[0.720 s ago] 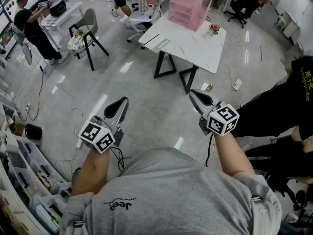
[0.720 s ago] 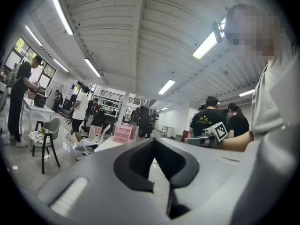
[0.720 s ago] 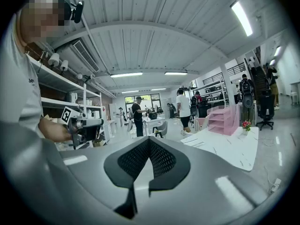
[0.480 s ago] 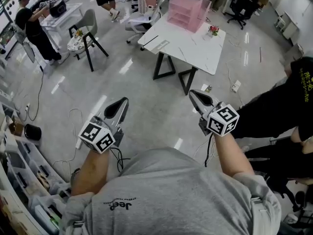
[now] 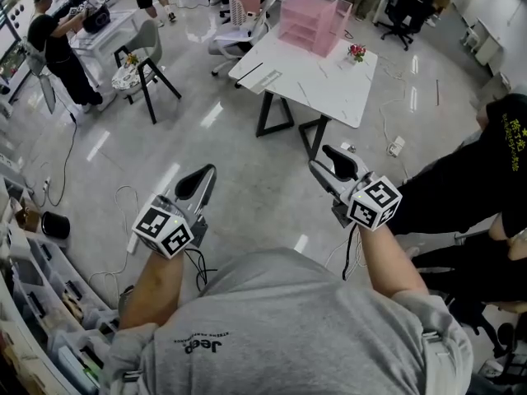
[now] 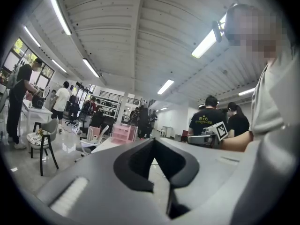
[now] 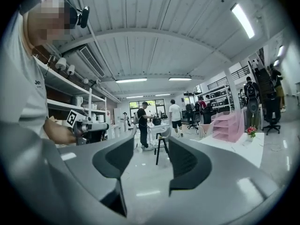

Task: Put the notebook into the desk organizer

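Desk organizer (image 5: 313, 19): pink, tiered, at the far end of the white worktop (image 5: 329, 89), well apart from us. Notebook: we cannot pick it out among the flat items there. Left tool (image 5: 207, 173): jaws together, empty. Right tool (image 5: 324, 160): jaws partly apart, nothing between them.

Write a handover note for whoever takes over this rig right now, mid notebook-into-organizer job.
Left tool: shut, empty.
Right tool: open, empty.
Both are held level above the glossy grey floor, short of the white table.
Pink plastic desk organizer stands at the table's far edge.
Notebook: not surely told from the flat items on the table's near corner.
Done: nothing.
Left: approach, grasp the notebook, put it into the organizer.
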Demonstrator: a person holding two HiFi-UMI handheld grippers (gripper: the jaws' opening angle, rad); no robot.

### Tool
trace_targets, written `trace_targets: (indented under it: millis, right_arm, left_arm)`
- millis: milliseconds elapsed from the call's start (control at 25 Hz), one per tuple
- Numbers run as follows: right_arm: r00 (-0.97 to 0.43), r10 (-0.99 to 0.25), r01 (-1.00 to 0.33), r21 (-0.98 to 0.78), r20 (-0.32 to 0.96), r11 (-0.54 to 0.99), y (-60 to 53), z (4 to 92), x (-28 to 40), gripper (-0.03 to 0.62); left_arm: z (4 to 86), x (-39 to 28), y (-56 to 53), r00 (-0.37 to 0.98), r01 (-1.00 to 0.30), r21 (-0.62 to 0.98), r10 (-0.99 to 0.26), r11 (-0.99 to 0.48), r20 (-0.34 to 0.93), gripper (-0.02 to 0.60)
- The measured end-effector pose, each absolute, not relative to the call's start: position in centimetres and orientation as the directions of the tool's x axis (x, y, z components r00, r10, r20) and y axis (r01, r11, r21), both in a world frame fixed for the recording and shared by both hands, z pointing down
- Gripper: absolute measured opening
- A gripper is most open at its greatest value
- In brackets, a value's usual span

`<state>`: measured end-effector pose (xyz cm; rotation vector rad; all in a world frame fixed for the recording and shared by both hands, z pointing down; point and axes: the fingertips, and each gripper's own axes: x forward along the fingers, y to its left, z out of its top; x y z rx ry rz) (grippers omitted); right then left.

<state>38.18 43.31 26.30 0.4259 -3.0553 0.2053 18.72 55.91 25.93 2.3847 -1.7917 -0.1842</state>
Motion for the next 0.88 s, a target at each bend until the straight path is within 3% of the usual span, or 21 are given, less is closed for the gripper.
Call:
trace_targets:
  millis: [80, 200, 880]
  right_arm:
    - [-0.964, -0.257, -0.264, -0.118, 0.069, 0.957, 43.0, 26.2, 38.3, 0.3]
    - [-0.963, -0.257, -0.264, -0.099, 0.081, 0.959, 42.5, 26.2, 38.9, 0.384]
    - [-0.969, -0.227, -0.239, -0.127, 0.102, 0.963, 38.0, 27.4, 45.8, 0.407]
  left_arm:
    - [25.7, 19.0, 55.5, 0.277, -0.943, 0.192, -0.961, -0.273, -0.006, 0.058]
    - [25.4, 19.9, 55.1, 0.274, -0.945, 0.186, -0.962, -0.27, -0.004, 0.058]
    - [24.3, 27.5, 51.0, 0.255, -0.953, 0.167, -0.967, -0.253, -0.006, 0.058]
